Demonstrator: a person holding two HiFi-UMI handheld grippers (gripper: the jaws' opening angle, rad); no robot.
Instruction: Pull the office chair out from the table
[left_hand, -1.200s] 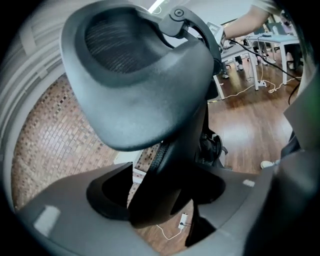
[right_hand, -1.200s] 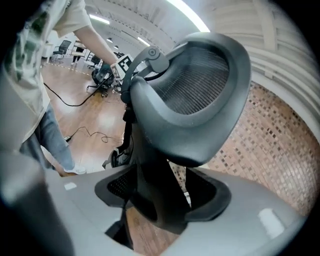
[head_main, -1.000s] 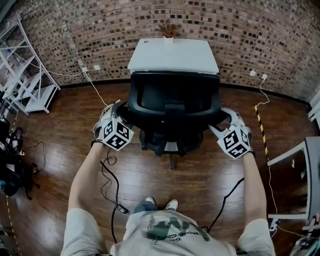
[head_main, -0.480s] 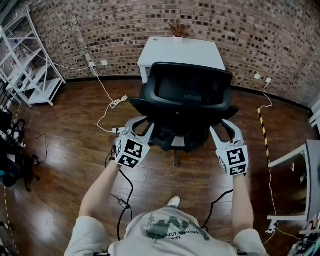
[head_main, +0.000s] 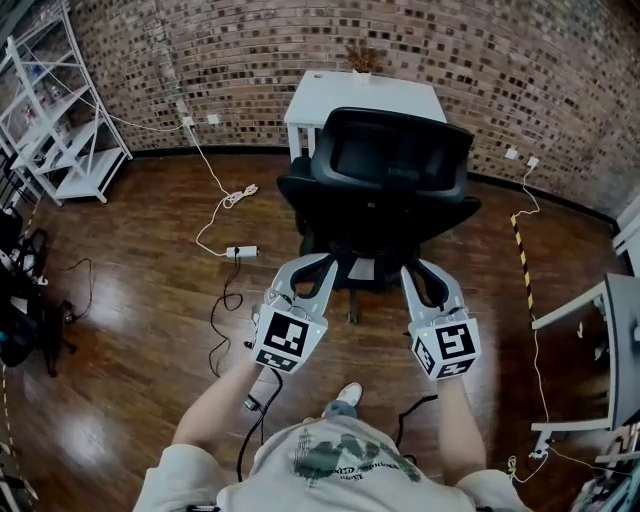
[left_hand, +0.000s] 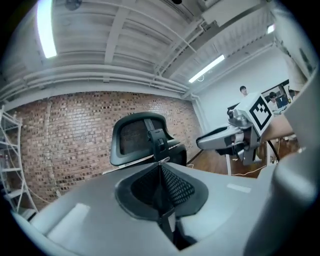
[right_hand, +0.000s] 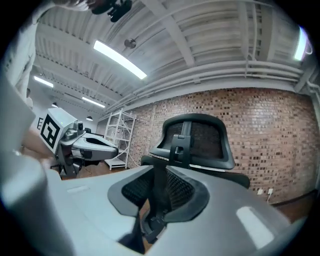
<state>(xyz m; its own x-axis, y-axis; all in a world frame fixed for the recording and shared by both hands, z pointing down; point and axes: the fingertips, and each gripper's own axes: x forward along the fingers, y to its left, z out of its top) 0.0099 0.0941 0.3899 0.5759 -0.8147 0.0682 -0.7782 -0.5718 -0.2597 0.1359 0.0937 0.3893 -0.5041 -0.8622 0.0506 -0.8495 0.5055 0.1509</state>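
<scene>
By the brick wall (head_main: 550, 80): one table (head_main: 330, 95), one office chair (head_main: 385, 190).

office chair (head_main: 385, 190): all black, mesh weave on the back. table (head_main: 332, 90): white. wall (head_main: 520, 70): red-brown brick, pale mortar grid. floor (head_main: 130, 300): dark brown glossy planks. shelf rack (head_main: 78, 183): white. floor tape (head_main: 521, 250): 2-colour stripes, yellow/black. shirt (head_main: 340, 462): pale grey, dark green print.
</scene>
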